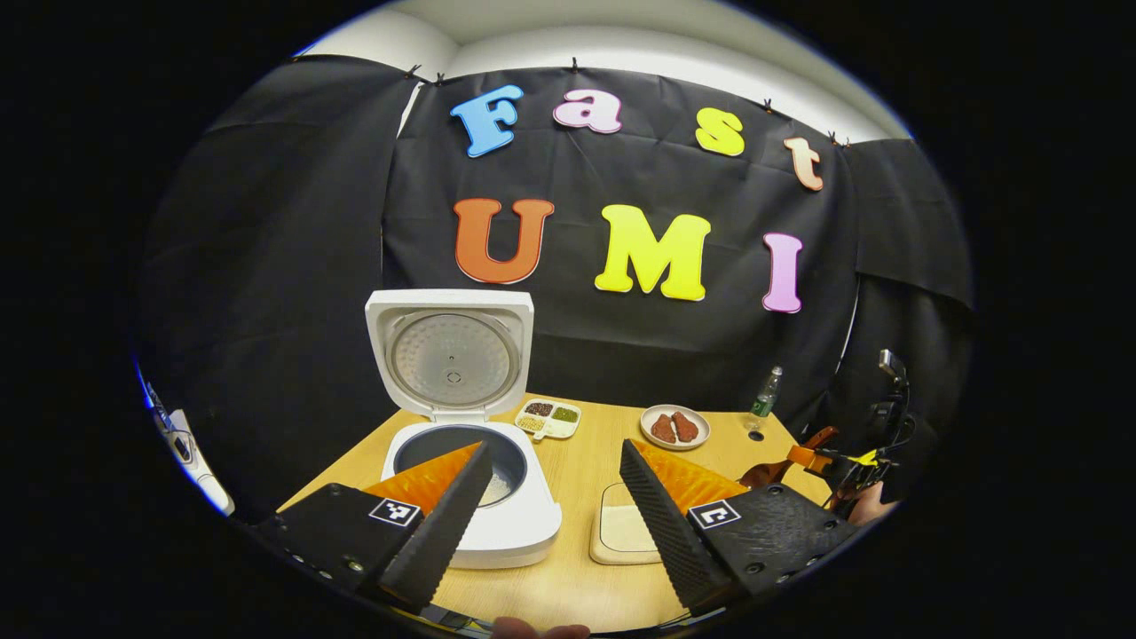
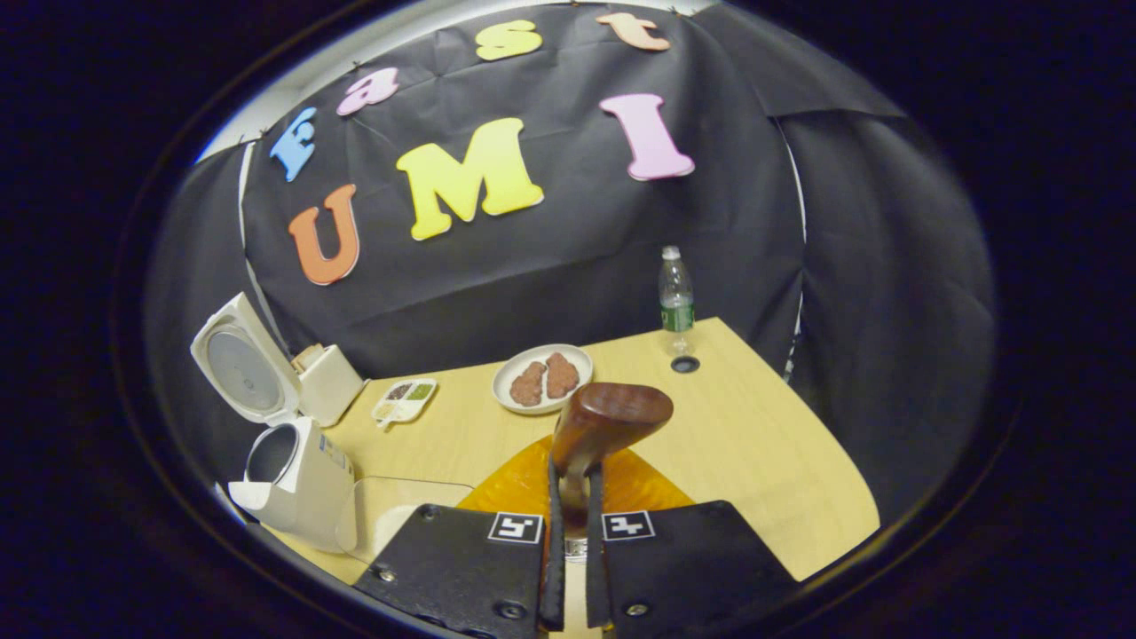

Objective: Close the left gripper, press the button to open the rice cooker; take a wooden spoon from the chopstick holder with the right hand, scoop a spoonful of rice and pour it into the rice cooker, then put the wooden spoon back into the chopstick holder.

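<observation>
The left gripper [image 1: 550,506] is released over the open rice cooker [image 1: 484,506]. The right gripper [image 2: 568,532] grasps the wooden spoon [image 2: 603,422], its handle hidden between the fingers.

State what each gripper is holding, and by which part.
Right gripper clamps the wooden spoon by its handle, bowl forward. Left gripper is open, holding nothing.

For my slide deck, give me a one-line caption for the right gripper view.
Right tongs shut on the wooden spoon above the table, rice cooker open at left.

Even overhead light, sharp centre (edges bowed)
</observation>
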Available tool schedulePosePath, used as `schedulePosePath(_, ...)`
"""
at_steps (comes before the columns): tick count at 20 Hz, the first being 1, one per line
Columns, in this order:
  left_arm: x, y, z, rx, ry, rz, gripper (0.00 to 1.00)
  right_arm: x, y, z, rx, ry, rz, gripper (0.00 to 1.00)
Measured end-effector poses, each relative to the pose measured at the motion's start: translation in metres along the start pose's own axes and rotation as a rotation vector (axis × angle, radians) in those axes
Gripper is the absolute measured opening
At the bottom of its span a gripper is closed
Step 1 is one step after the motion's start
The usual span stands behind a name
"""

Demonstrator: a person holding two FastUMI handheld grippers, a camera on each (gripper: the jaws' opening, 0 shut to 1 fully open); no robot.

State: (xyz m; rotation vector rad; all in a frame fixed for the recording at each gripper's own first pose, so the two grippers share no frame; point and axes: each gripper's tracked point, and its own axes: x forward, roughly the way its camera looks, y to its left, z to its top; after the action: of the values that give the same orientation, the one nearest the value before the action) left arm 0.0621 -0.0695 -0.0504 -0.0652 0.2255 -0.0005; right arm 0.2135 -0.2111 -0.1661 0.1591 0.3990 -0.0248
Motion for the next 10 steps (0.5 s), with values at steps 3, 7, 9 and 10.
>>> schedulePosePath(3, -0.008, 0.016, 0.003, -0.001, -0.03, 0.001, 0.94, -0.017, 0.052, 0.019, -0.095, -0.001, 0.072, 0.11)
schedulePosePath(7, -0.021, 0.047, 0.005, 0.004, -0.058, 0.03, 0.94, -0.021, 0.119, 0.006, -0.201, 0.021, 0.158, 0.11)
schedulePosePath(9, -0.028, 0.058, 0.006, -0.004, -0.062, 0.038, 0.94, -0.011, 0.135, -0.015, -0.246, 0.045, 0.158, 0.11)
schedulePosePath(10, -0.031, 0.064, 0.007, -0.01, -0.066, 0.043, 0.94, -0.004, 0.138, -0.028, -0.273, 0.054, 0.148, 0.11)
